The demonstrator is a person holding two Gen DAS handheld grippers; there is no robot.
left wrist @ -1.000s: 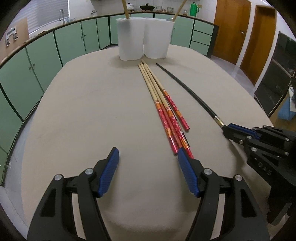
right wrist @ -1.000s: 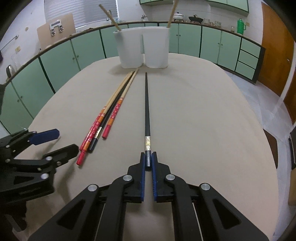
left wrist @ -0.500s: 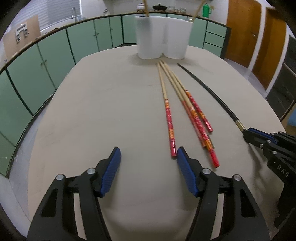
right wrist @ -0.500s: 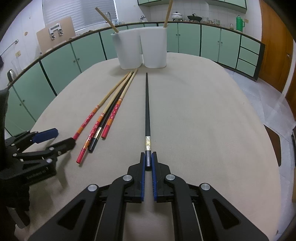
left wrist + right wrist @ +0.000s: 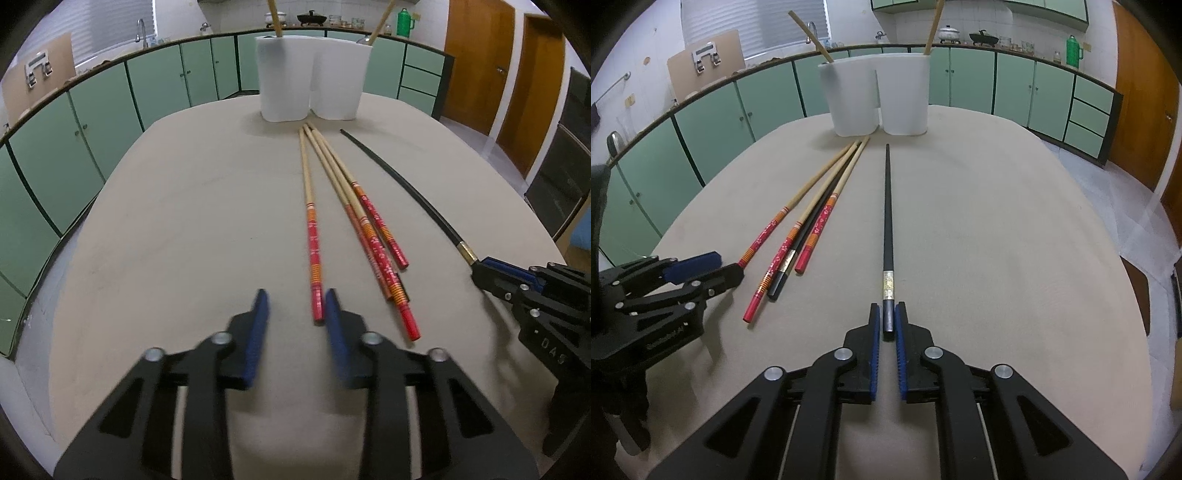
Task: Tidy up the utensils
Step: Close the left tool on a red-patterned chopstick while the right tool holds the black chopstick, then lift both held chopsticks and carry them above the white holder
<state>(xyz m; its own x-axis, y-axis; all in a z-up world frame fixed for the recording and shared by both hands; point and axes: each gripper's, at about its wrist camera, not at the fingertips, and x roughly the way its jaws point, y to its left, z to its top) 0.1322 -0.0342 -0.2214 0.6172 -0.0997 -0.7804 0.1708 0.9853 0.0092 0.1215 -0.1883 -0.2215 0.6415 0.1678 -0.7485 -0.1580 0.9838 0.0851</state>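
Roughly, sorting has barely begun: the white two-cup holder (image 5: 875, 96) has one chopstick per cup. Before it, the right gripper (image 5: 887, 325) clamps the black chopstick (image 5: 887, 218); the left gripper (image 5: 295, 314), fingers apart, straddles a red-handled chopstick (image 5: 312, 229).

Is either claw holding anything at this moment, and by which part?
The right claw grips the black chopstick at its thick end, just behind the decorated band. The left claw is open and holds nothing; a red-handled chopstick lies between its fingers.
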